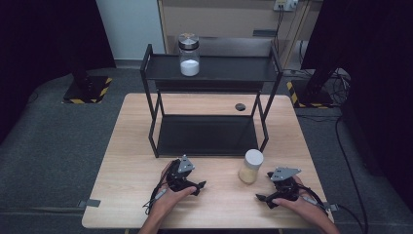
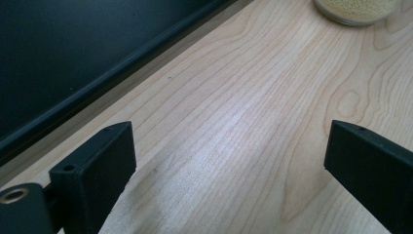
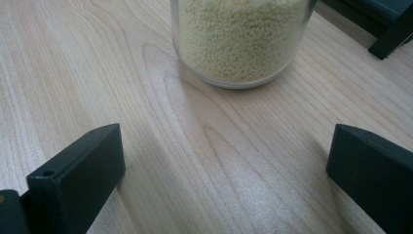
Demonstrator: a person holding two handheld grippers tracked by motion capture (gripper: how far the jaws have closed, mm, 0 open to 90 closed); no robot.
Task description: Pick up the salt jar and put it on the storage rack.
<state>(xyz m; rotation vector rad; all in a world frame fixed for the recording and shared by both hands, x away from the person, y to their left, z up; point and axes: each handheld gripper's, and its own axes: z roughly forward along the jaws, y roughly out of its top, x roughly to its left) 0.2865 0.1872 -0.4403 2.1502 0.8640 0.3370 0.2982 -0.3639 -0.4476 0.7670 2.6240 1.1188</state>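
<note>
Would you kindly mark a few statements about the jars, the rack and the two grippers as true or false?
1. The jar of yellow grains stands on the table. True.
2. The jar of white powder sits on the rack's lower shelf. False: it is on the top shelf.
3. The left gripper has open, empty jaws. True.
4. The right gripper grips the yellow jar. False: open, jar ahead of it.

A shelf rack (image 1: 209,109) stands on the table (image 1: 126,161) toward its far edge, with a jar (image 1: 189,54) on its top shelf. A second jar (image 1: 251,166) stands on the table before the rack's front right leg, toward the near right corner.
</note>
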